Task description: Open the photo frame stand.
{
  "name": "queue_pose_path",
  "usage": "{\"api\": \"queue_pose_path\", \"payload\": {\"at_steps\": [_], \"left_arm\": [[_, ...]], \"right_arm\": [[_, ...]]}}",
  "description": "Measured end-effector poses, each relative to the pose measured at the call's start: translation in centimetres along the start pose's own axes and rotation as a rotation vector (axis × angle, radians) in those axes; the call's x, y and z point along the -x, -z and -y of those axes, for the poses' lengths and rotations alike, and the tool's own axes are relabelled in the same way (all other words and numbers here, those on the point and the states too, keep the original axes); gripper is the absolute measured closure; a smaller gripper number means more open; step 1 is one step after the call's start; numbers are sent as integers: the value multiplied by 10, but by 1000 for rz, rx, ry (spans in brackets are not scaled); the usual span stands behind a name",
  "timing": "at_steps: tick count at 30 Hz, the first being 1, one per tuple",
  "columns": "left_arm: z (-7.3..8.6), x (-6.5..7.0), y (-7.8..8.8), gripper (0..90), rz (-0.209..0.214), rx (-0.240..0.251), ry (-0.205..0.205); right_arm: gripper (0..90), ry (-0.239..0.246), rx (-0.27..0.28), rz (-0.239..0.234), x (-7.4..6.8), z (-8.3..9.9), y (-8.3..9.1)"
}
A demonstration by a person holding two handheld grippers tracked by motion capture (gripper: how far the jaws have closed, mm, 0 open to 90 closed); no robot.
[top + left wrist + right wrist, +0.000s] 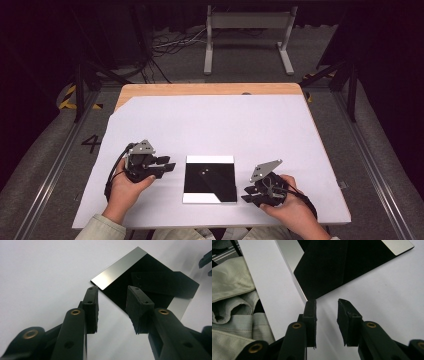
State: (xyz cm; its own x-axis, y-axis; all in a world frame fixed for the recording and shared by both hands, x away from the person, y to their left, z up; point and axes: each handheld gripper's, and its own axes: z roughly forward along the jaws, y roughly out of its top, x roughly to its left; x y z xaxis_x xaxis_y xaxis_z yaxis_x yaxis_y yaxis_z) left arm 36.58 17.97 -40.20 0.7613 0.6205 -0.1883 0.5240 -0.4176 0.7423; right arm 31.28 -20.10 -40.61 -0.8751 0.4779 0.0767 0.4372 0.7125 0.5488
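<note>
Jaws of the left gripper (167, 166) stand apart and empty, at centre left of the high view; the right gripper (246, 193), lower right, is also released. Between them lies the flat square mirror-like plate (210, 178) on the white sheet (225, 120). So thin a plate may slide away when pinched at its edge.

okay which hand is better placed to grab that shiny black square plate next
Probably the left. The left gripper has open jaws level with the near corner of the plate, one pad over its edge. The right gripper sits open just off a corner.
</note>
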Motion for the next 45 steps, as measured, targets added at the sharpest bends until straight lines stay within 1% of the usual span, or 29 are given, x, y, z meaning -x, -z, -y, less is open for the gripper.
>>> {"api": "queue_pose_path", "payload": {"at_steps": [2,4,7,8,13,17,22,27,28,31,34,39,45], "left_arm": [[0,-1,0,627,-5,-2,-7],[1,0,0,627,-4,-1,2],[2,0,1,626,-7,-2,-4],[2,0,1,625,-6,-1,3],[3,0,1,618,-7,-4,8],[3,-1,2,617,-8,-5,-2],[4,-1,0,609,-7,-13,7],[4,-1,-1,605,-8,-15,5],[4,-1,-1,602,-8,-16,-1],[4,-1,-1,599,-8,-19,3],[4,-1,-1,598,-8,-20,-7],[4,0,-3,596,-8,-26,3],[4,0,-4,595,-6,-27,0]], "right_arm": [[693,4,-5,-4,-1,0,-1],[694,9,-9,-9,-2,-1,-2],[699,17,-19,-15,-4,-2,-5],[699,18,-23,-16,-5,-2,-6],[695,23,-48,-25,-7,-2,-10],[693,31,-73,-34,-8,-4,-15],[694,37,-88,-27,-9,-5,-19],[702,45,-99,-25,-11,-8,-23],[705,48,-100,-24,-11,-8,-23],[713,51,-107,-28,-12,-10,-25],[722,51,-115,-29,-12,-10,-26],[723,56,-137,-28,-12,-14,-27],[730,59,-146,-24,-13,-16,-28]]}}
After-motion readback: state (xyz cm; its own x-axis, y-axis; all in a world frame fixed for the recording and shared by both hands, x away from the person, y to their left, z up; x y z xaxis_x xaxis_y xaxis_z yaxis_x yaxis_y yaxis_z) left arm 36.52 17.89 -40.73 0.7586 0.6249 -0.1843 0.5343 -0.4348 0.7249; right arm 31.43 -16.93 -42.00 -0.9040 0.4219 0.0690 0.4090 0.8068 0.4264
